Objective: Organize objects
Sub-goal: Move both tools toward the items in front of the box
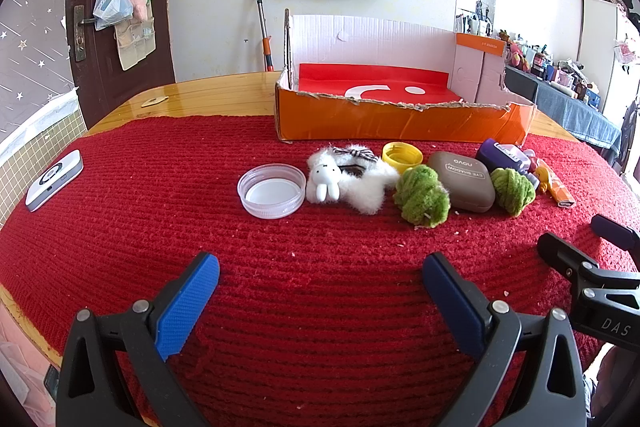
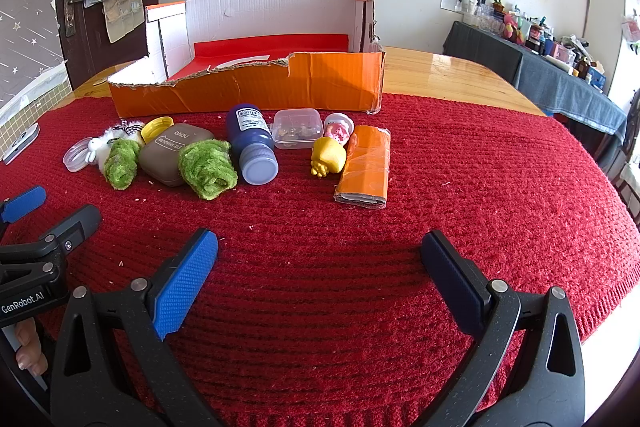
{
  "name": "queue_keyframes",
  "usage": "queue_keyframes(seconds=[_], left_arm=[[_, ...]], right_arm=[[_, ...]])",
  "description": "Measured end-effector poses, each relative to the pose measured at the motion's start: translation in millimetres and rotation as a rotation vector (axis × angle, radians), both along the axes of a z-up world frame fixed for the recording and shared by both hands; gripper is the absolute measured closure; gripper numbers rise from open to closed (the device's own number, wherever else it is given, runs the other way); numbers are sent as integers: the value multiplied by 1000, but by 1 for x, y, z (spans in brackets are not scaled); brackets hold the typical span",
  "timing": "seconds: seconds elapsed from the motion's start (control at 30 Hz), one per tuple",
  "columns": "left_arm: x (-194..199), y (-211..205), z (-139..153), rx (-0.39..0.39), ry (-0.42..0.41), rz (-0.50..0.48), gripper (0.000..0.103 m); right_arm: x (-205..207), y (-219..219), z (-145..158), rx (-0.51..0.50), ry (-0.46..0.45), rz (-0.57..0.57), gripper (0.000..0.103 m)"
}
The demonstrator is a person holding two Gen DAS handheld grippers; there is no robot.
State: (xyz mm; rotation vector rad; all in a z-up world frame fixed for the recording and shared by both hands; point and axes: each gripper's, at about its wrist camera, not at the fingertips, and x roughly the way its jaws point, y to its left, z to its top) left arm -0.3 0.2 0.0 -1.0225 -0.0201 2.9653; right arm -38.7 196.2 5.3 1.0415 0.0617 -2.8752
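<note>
Blue-padded jaws up front in both views: left gripper (image 1: pixel 320 301) and right gripper (image 2: pixel 320 283) both spread wide, nothing btwn the pads, both tilted down over bare red knit cloth (image 2: pixel 320 327), short of the objects. Looks like the very start, nothing picked, orange box (image 2: pixel 260 87) w/ torn front wall seems to hold no items yet.

Next move, prob: pick one item from the row, close on it, lift over the low front wall, drop inside. Left is nearer the clear plastic lid (image 1: pixel 272 191) and white fluffy rabbit toy (image 1: pixel 344 179); right is nearer the orange packet (image 2: pixel 364 167) and yellow figure (image 2: pixel 328 157).

Row lies across the cloth just in front of the box, items touching or close. Also there: two green fuzzy bundles (image 2: pixel 206 163), soft, will squash; brown eye-shadow case (image 2: pixel 172 155) btwn them, flat and hard; dark blue bottle (image 2: pixel 252 143) on its side, could roll; small clear box (image 2: pixel 298 129) w/ small bits inside; yellow cap (image 1: pixel 402 157) behind the rabbit. Box sits at the cloth's far edge on a wooden table (image 2: pixel 440 67).
</note>
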Motion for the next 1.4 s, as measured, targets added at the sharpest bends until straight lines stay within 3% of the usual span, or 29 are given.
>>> queue_keyframes(seconds=[0.63,0.8,1.03,1.4], left_arm=[[-5,-3,2,17,-20,-10,0],[-7,-11,11,18,-21,-3,0],[-19,-26,28,33,-26,-25,0],[-53,-60,34,28,-155,-99,0]], right_arm=[[-4,-3,4,-11,-20,8,0],[-10,3,12,-53,-24,7,0],[-25,15,26,-31,-14,-31,0],[-52,39,21,24,-122,-44,0]])
